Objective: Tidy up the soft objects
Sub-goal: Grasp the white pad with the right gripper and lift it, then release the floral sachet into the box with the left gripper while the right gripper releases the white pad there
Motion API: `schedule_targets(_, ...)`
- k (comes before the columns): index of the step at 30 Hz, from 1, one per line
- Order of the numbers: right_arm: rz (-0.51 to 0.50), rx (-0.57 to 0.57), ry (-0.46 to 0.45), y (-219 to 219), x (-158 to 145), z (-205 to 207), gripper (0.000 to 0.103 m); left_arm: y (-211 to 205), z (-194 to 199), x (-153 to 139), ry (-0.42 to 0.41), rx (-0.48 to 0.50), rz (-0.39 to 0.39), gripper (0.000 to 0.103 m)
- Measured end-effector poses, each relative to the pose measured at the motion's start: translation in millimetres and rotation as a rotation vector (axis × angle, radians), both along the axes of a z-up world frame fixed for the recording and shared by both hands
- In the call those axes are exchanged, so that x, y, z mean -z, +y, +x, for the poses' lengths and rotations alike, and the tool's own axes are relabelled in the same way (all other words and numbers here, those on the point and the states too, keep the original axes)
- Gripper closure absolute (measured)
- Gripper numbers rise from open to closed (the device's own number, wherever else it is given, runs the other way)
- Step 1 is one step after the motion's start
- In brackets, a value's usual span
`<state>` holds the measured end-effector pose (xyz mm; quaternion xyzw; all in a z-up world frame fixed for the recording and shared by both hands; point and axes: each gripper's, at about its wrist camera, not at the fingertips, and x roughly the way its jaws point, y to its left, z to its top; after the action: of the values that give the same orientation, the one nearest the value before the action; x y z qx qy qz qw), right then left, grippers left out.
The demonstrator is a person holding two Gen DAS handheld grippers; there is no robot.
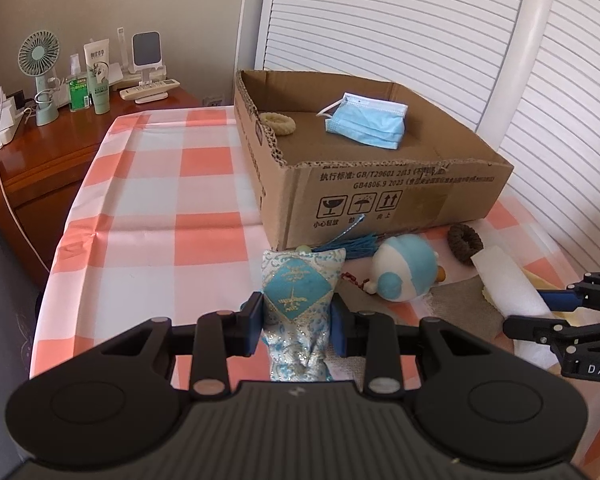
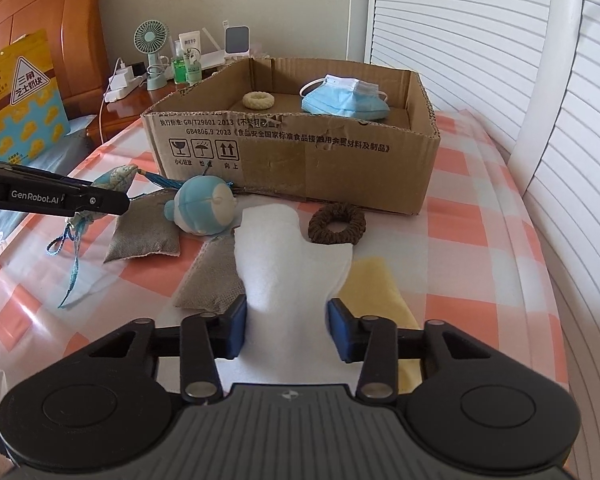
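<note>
Gripping the embroidered sachet [image 1: 298, 292] between closed-in pads, left gripper [image 1: 297, 322] should lift clear of the plush toy [image 1: 404, 272], carry over the cardboard box [image 1: 380, 200] wall, release gently; right gripper [image 2: 287, 330] brackets white foam sheet [image 2: 292, 256], fingers apart.

Two wrist fisheyes, both low over the checked counter [image 1: 148, 184], both facing the cardboard box [image 1: 380, 196].

Left view rides behind its own tongs [image 1: 298, 322], close to the surface, looking far toward the box's near-left corner, louvred doors [image 1: 400, 20] behind, nightstand [image 1: 60, 140] far left. Right view sits behind its tongs [image 2: 286, 330], facing the box's long printed side squarely. Both share the box, the blue face mask [image 1: 366, 120] inside, the brown scrunchie [image 2: 336, 224], and each catches the other's tongs at its edge.
</note>
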<state>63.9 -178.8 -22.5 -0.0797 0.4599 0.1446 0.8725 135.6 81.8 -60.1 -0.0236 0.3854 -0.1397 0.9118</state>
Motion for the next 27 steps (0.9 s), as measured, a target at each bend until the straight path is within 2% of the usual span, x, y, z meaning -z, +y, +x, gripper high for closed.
schedule_targets(1,0.006,0.001,-0.001,-0.3,-1.0,-0.4,0.064,0.2,-0.6,-0.6,-0.001,0.001,0.002,0.071)
schedule_targets(3,0.016,-0.001,-0.001,-0.8,-4.1,-1.6,0.067,0.4,-2.1,-2.5,-0.005,0.005,0.007,0.071)
schedule_targets(15,-0.001,-0.016,-0.020,-0.4,-14.4,-6.4,0.069,-1.3,-9.9,-12.2,-0.018,0.034,0.036,0.071)
schedule_targets(27,-0.051,-0.077,-0.070,3.5,-36.2,-12.3,0.082,-10.0,-26.2,-42.6,-0.050,0.137,0.093,0.071)
